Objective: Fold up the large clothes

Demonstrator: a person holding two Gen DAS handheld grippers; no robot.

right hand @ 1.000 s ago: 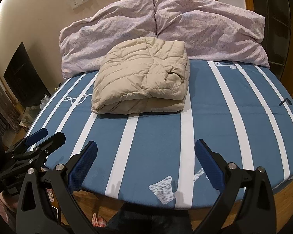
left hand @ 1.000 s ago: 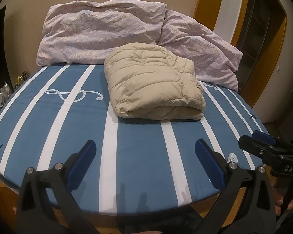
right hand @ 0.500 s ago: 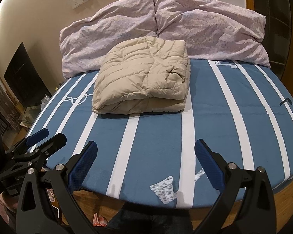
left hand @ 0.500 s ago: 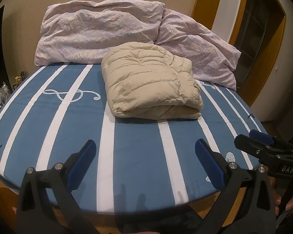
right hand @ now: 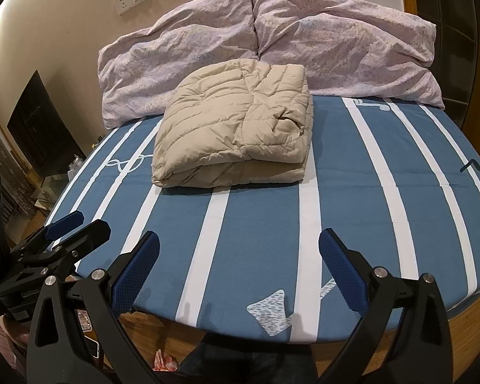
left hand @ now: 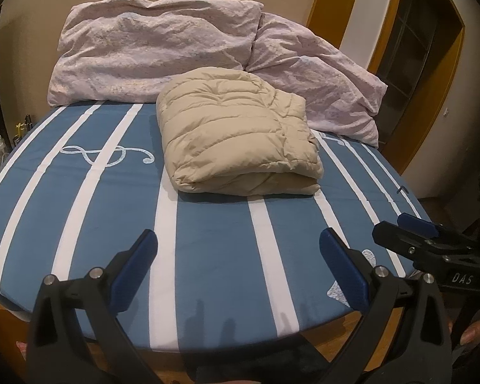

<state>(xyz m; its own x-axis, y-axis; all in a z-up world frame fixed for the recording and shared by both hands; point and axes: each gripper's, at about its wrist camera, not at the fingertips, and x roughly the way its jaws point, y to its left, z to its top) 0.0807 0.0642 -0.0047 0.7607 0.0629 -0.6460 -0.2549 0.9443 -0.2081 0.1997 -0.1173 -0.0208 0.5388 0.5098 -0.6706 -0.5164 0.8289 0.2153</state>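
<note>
A beige puffer jacket (left hand: 240, 137) lies folded into a thick bundle on the blue and white striped bed (left hand: 208, 240), just in front of the pillows; it also shows in the right wrist view (right hand: 236, 128). My left gripper (left hand: 240, 249) is open and empty over the bed's near edge, well short of the jacket. My right gripper (right hand: 240, 252) is open and empty over the near edge too. Each gripper shows at the side of the other's view: the right gripper (left hand: 409, 227) and the left gripper (right hand: 76, 227).
Two lilac pillows (right hand: 272, 41) lean on the wall behind the jacket. A dark cabinet (right hand: 41, 128) and clutter stand left of the bed. A wooden door frame (left hand: 432, 96) is at the right. The bed's wooden rim (right hand: 464, 320) runs below the grippers.
Both grippers have drifted slightly; in the left wrist view the scene slides a little leftward. The jacket has not moved and both grippers stay open.
</note>
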